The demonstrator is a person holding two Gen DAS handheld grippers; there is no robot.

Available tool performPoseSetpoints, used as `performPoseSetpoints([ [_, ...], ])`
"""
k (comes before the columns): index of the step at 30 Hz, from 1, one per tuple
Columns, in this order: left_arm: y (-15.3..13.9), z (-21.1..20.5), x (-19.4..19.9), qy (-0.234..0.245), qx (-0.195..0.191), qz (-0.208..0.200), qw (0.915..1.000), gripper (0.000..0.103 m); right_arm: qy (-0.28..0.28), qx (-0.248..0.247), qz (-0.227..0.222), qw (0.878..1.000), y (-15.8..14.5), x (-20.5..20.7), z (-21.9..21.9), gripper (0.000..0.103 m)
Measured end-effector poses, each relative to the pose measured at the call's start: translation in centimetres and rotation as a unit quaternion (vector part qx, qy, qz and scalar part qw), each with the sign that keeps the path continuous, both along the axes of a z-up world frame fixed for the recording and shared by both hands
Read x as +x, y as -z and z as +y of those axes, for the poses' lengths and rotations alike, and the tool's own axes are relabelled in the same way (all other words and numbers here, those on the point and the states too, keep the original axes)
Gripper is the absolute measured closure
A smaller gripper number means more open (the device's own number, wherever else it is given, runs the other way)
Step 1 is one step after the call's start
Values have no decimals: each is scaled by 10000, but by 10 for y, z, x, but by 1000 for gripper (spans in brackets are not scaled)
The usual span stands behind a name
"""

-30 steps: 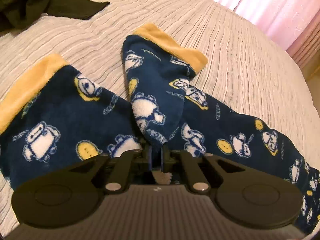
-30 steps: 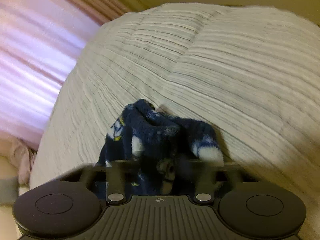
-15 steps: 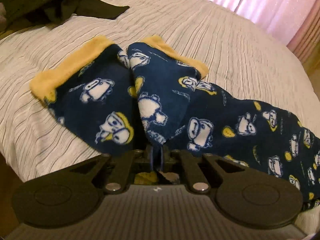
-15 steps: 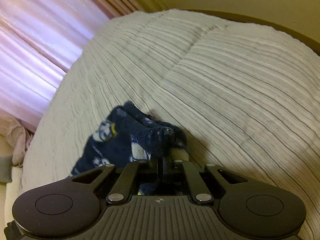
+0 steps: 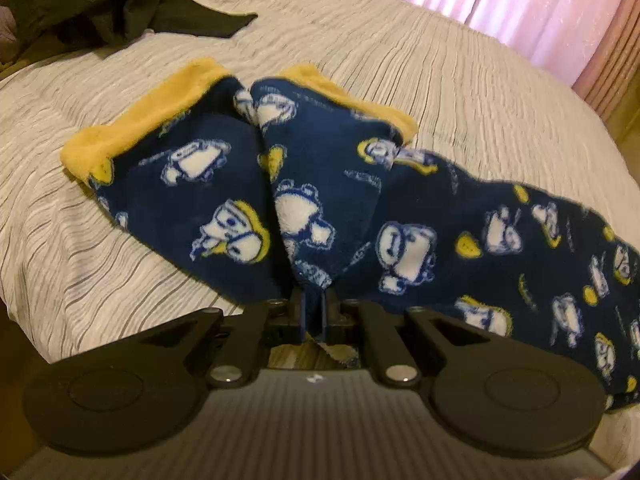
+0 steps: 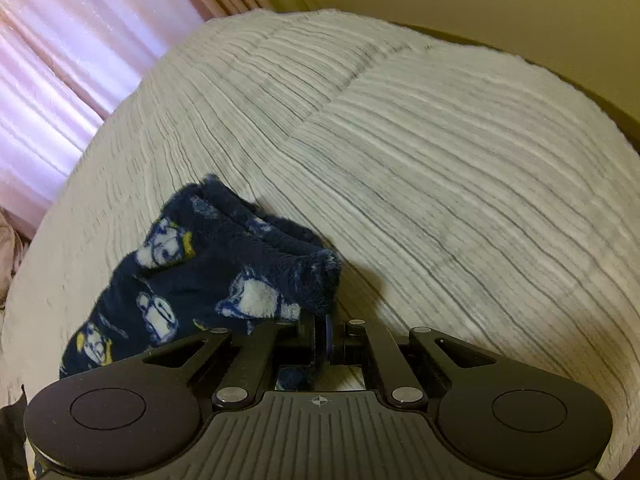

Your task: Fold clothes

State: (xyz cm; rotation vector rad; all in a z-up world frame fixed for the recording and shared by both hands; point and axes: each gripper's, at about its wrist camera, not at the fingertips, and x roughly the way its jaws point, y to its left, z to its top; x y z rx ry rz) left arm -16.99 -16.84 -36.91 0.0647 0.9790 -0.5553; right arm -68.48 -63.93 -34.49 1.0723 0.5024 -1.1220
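Navy fleece pyjama trousers [image 5: 420,224] with white cartoon prints and yellow cuffs [image 5: 148,116] lie on a striped grey bedspread [image 5: 440,80]. Both legs fan out side by side from my left gripper [image 5: 313,312], which is shut on the fabric at the near edge. In the right wrist view my right gripper [image 6: 320,336] is shut on another bunched part of the trousers [image 6: 208,276], which drapes down to the left over the bedspread [image 6: 440,184].
Dark green and black clothes [image 5: 100,4] lie heaped at the far left of the bed. Pink curtains [image 5: 520,4] hang behind the bed, also in the right wrist view [image 6: 68,60]. The bed's near edge drops off at lower left [image 5: 24,344].
Both grippers have drawn back with the trousers. The legs have slid toward the bed's near edge and now lie closer together. The bunch in the right gripper has spread out to the left.
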Motion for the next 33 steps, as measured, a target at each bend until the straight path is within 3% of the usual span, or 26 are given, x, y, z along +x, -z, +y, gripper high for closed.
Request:
performPoseSetpoints([
  [4,-23,9,-6,-107,-471,-207,9986,98,48,-251,-21,9997,-12,0,3,100],
  [10,18,2,2,35,137,218,9997,95,-117,314,642,9974,14,16,-5,97],
  [12,17,-2,1,95,278,171,9994,90,-174,192,1115,9934,8,28,-1,46],
  [13,13,-1,-1,174,296,81,9994,85,-201,42,1411,9898,1,35,3,43],
  [14,10,1,-3,252,333,18,9991,74,-213,-115,1726,9847,-6,42,7,43],
  [15,5,4,-5,321,407,-55,9986,71,-153,-311,2109,9769,-14,48,12,42],
  [18,-7,19,-4,396,404,-70,9984,72,84,-1004,2929,9508,-36,74,32,41],
  [20,-14,28,8,269,278,-113,9992,72,9,-1350,3161,9391,-38,100,46,41],
  [23,-22,37,36,-51,152,-271,9995,75,-585,-1378,3043,9407,-27,144,60,41],
  [26,-17,41,79,-256,92,-342,9990,77,-865,-1058,3640,9213,-8,185,70,41],
  [29,0,44,126,-318,122,-280,9990,77,-411,-1227,3981,9082,-11,198,83,41],
  [30,8,45,142,-297,212,-253,9990,77,-272,-1274,4022,9062,-12,203,88,41],
  [31,17,46,158,-274,304,-222,9989,77,-199,-1296,3779,9165,-18,206,93,41],
  [33,30,52,185,-350,472,-91,9982,82,-131,-1462,3573,9224,-28,224,101,41],
])
